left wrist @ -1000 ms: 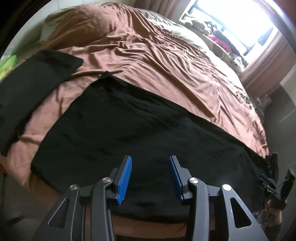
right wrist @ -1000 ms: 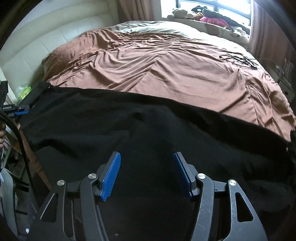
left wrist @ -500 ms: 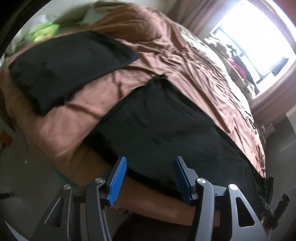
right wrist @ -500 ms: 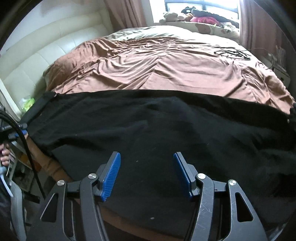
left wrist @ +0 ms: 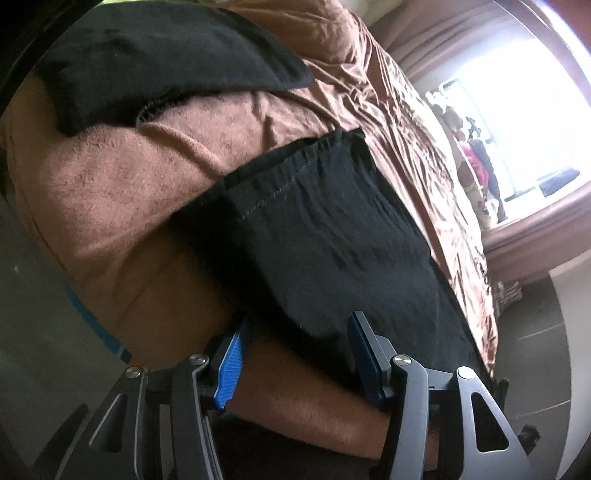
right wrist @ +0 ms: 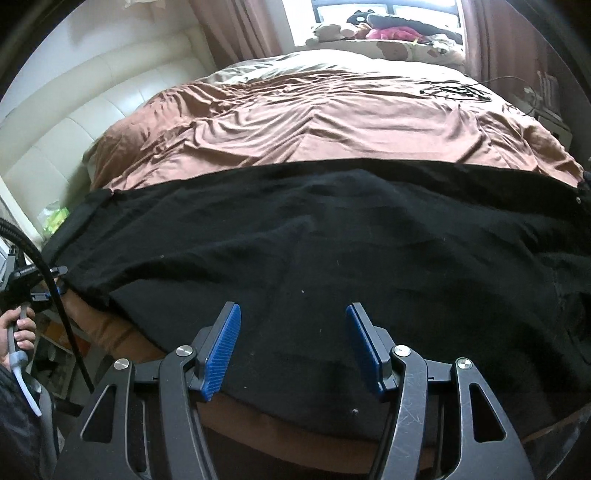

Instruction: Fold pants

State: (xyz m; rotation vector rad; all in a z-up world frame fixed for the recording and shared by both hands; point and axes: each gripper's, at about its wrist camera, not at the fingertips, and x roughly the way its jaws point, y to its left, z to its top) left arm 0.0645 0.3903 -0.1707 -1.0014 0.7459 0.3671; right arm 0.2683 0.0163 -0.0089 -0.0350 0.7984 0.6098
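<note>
Black pants [right wrist: 314, 251] lie spread flat across the near edge of the bed; the hem end shows in the left wrist view [left wrist: 332, 229]. My left gripper [left wrist: 295, 343] is open, low at the bed's edge, its blue pads on either side of the pants' near edge close to the hem corner. It also shows at the far left of the right wrist view [right wrist: 40, 284], held in a hand. My right gripper [right wrist: 293, 332] is open and empty, just above the middle of the pants' near edge.
A brown sheet [right wrist: 314, 122] covers the bed. A second folded black garment [left wrist: 166, 59] lies beyond the hem. A white padded headboard [right wrist: 85, 122] stands to the left. Black cables [right wrist: 454, 88] lie at the far right of the bed. Window sill clutter [right wrist: 384, 29] sits behind.
My left gripper has dropped and swung left toward the hem corner at the bed's edge. My right gripper has pulled back a little toward the near edge. Both stay open.
</note>
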